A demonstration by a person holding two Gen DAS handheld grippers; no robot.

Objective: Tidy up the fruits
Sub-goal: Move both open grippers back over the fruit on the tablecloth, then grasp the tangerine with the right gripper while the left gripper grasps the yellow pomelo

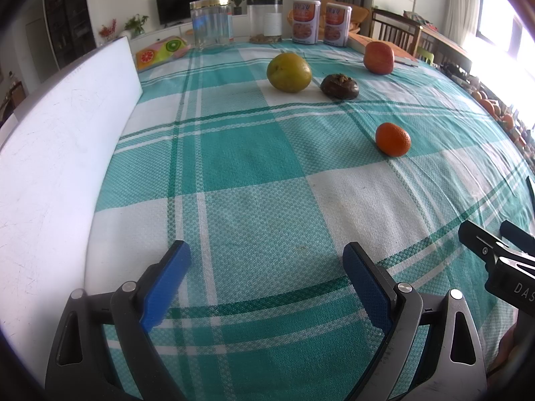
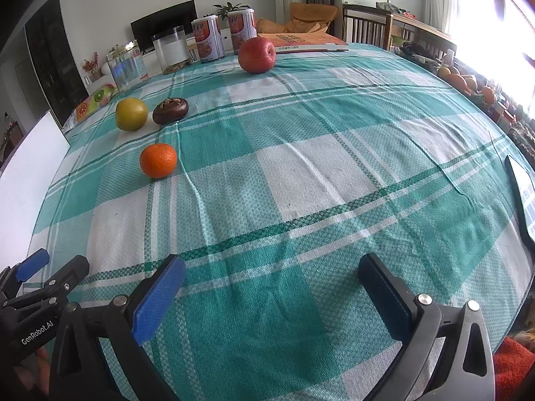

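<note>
On the teal checked tablecloth lie a small orange, a yellow-green round fruit, a dark brown fruit and a red apple. My left gripper hangs open near the front edge with only cloth between its blue pads. My right gripper is open too, nothing between its fingers. Each gripper shows at the edge of the other's view, the right gripper and the left gripper. All fruits lie far ahead of both.
A white board lies along the table's left side. At the far edge stand a clear jar, another clear container, two printed tins and a book. A dark tablet lies at the right edge.
</note>
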